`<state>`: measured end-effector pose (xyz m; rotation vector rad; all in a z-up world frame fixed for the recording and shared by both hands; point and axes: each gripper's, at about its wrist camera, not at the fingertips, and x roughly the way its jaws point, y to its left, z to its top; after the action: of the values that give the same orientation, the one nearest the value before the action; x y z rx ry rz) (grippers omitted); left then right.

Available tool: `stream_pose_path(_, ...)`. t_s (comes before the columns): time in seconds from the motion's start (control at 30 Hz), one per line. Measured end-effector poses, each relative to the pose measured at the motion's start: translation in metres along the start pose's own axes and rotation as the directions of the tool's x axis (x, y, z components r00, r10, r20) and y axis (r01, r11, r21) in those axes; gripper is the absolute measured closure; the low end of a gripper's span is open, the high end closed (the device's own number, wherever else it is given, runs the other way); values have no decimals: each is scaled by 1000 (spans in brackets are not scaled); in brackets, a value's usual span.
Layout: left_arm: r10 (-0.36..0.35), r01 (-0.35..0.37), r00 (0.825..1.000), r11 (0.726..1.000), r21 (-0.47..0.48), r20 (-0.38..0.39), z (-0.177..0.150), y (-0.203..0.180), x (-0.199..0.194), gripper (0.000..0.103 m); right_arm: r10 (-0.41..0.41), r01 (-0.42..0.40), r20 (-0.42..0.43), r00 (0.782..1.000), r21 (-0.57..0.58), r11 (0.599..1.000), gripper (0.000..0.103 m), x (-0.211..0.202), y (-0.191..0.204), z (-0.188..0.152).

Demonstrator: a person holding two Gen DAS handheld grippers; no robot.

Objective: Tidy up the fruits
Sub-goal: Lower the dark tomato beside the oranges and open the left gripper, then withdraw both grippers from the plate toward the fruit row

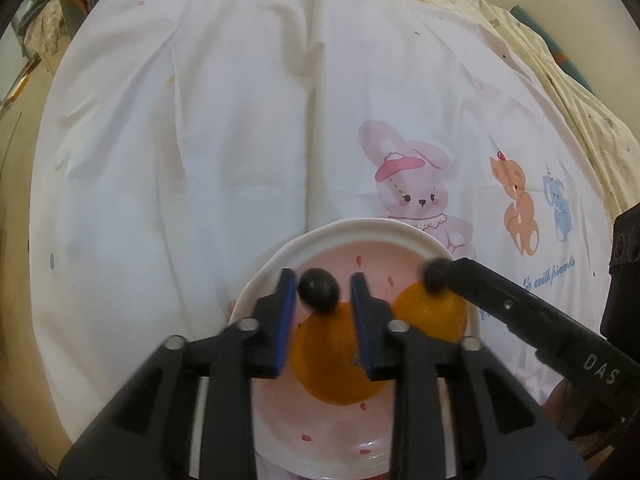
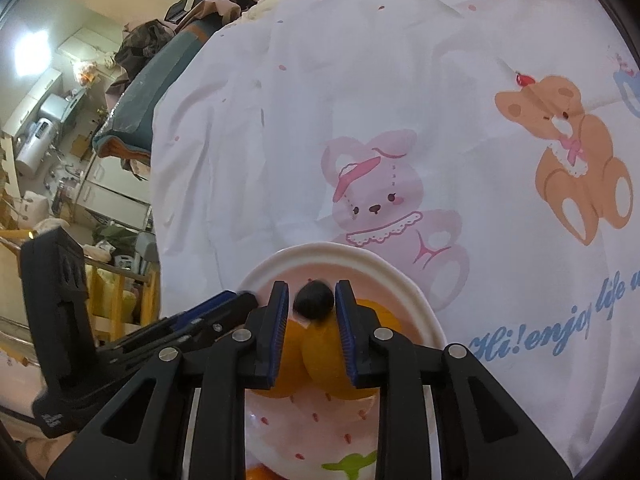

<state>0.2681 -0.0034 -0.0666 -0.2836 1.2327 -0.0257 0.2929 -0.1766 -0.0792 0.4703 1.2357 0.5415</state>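
Both grippers are hovering spread over the plate (image 1: 280, 252) on the bed, left gripper (image 1: 323, 286) and right gripper (image 2: 312, 294) each framing a plum above two oranges (image 1: 336, 360), apparently mid-release; withdrawing cleanly comes next.

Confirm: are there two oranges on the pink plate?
Yes, two oranges sit side by side on the pink plate in the left wrist view.

Cartoon-printed white bedsheet (image 1: 240, 140), cluttered room (image 2: 60, 128)
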Motion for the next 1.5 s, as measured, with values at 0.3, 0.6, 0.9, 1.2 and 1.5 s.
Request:
stream_pose_path(0.3, -13, 13, 1000, 1000, -14, -25, 0, 2, -1, 33, -23, 23, 1, 1000, 13, 1000, 51, -4, -3, 3)
stream_pose_path(0.6, 21, -21, 1000, 1000, 19, 15, 1, 3, -11, 33, -47, 47, 12, 999, -9, 999, 43, -13, 1, 4)
stream_pose_path(0.9, 62, -67, 993, 996, 51, 96, -3, 1, -39, 28, -65, 66, 66, 996, -22, 998, 18, -40, 3, 2)
stream_pose_path(1.2, 51, -68, 981, 994, 87, 188, -24, 0, -84, 12, -65, 63, 135, 989, 15, 998, 10, -86, 2, -12)
stream_pose_path(1.5, 78, -116, 966, 983, 145, 245, -59, 0, -120, 12, -107, 111, 99, 989, -28, 993, 10, -107, 12, -58)
